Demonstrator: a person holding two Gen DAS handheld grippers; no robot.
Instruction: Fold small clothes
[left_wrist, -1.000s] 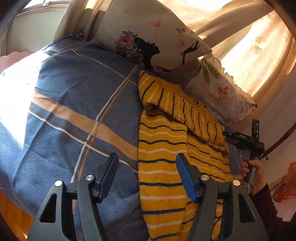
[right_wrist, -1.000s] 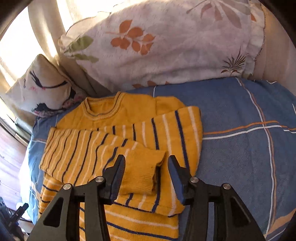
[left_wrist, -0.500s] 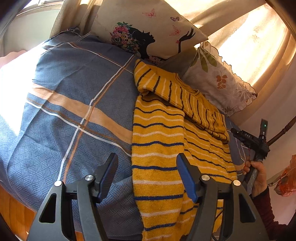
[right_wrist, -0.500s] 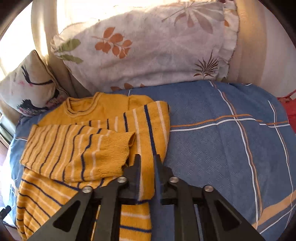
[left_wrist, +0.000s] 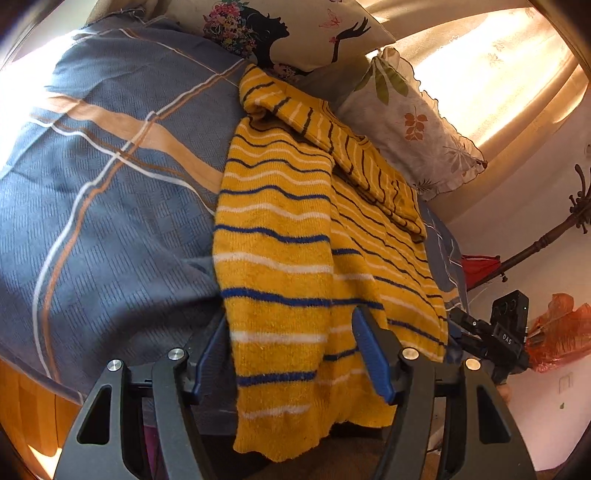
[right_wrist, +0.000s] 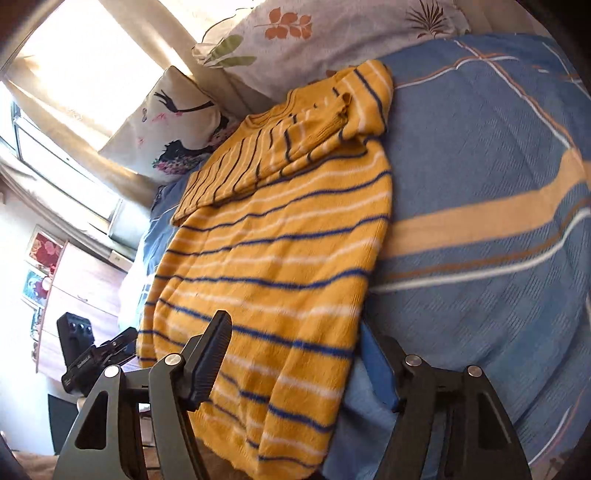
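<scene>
Over bed edge (left_wrist: 110, 206): sweater (left_wrist: 280, 236) hem, both tools apparently spread

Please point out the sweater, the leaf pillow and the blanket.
sweater (left_wrist: 273, 236), left wrist view, on its striped body.
leaf pillow (right_wrist: 332, 37), right wrist view, on its white face.
blanket (right_wrist: 480, 155), right wrist view, on a bare blue part.

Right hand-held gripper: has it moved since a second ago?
Yes. The right hand-held gripper has pulled back from the leaf pillow toward the foot of the bed, now straddling the sweater hem, open.
</scene>
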